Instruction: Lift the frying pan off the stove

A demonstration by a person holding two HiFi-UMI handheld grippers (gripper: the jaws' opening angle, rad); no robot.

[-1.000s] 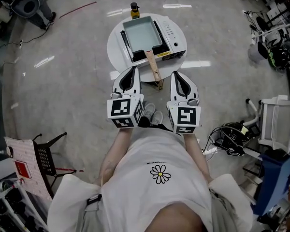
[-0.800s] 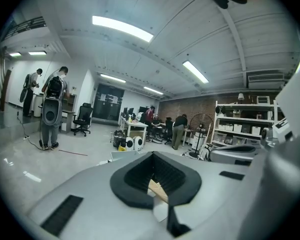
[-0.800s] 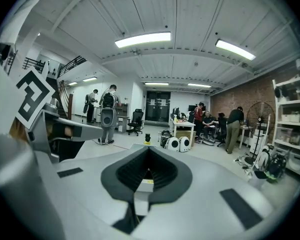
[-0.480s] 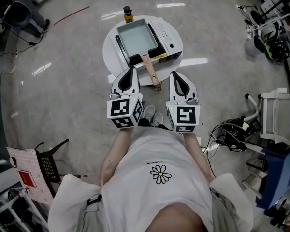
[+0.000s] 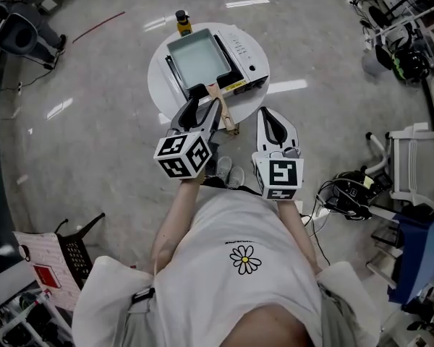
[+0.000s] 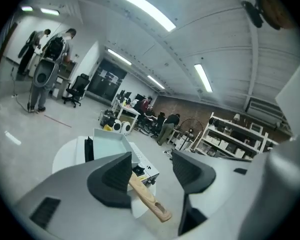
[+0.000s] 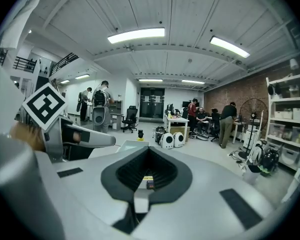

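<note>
A rectangular frying pan (image 5: 199, 60) with a pale blue inside sits on a portable stove (image 5: 247, 62) on a round white table (image 5: 161, 85). Its wooden handle (image 5: 224, 108) points towards me. My left gripper (image 5: 204, 109) hangs over that handle, jaws opening. In the left gripper view the handle (image 6: 147, 201) shows in the gap of the left gripper (image 6: 151, 159), coming out from behind the left pad; the pads do not press on it. My right gripper (image 5: 272, 118) stays shut and empty to the right of the handle, short of the table; its jaws (image 7: 148, 154) meet.
A small yellow bottle (image 5: 181, 22) stands at the table's far edge. A black chair (image 5: 72, 246) is at the lower left; cables and gear (image 5: 351, 197) and a white rack (image 5: 412, 176) lie to the right. People stand at desks (image 7: 210, 116) far back.
My left gripper has tilted and moved forward over the pan handle, and its jaws have come apart. The right gripper has hardly moved. The table sits slightly higher in the head view.
</note>
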